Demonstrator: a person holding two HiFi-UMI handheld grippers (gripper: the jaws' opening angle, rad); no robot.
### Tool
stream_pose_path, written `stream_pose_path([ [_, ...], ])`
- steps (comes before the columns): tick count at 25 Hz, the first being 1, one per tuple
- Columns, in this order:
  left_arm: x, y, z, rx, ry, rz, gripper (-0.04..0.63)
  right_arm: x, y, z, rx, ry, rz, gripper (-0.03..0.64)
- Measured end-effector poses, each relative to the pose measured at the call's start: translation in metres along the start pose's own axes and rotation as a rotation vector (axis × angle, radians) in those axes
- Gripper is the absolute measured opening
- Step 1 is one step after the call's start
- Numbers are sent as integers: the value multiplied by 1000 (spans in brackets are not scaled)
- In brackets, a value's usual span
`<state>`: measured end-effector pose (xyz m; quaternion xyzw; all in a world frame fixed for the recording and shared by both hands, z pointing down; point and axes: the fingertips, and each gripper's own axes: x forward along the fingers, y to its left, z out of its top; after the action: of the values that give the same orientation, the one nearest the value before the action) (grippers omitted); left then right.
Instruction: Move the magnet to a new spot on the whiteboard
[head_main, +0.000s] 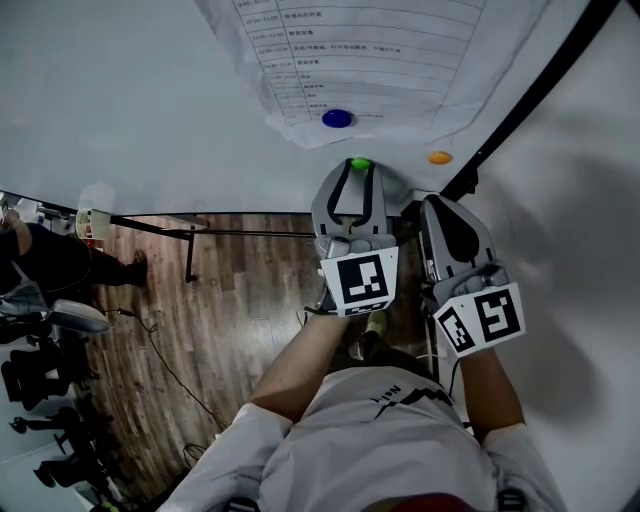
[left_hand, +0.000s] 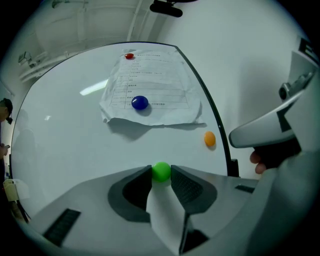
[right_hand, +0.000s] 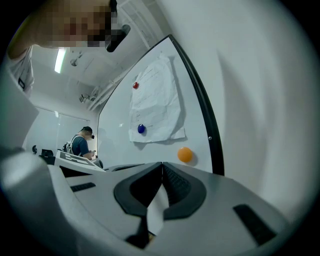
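A green round magnet sits on the whiteboard near its lower edge. My left gripper is held up to the board with the magnet between its jaw tips. Both pads touch the magnet and no gap shows on either side. My right gripper hangs just to the right of it by the board's black frame, with its jaws together and nothing between them.
A printed sheet is pinned by a blue magnet and a red magnet. An orange magnet sits near the black frame. A person and office chairs are at the left on the wooden floor.
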<state>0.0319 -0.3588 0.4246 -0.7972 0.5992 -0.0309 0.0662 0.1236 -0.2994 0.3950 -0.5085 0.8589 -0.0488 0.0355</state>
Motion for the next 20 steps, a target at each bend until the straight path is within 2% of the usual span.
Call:
stream_pose_path([
  [10,-7,11,5,-17,16,-13,126,1,7,1,13,-5,15,14],
  [20,-32,4,21,-12,31,-95,126,0,18,8,18,-19,26,14],
])
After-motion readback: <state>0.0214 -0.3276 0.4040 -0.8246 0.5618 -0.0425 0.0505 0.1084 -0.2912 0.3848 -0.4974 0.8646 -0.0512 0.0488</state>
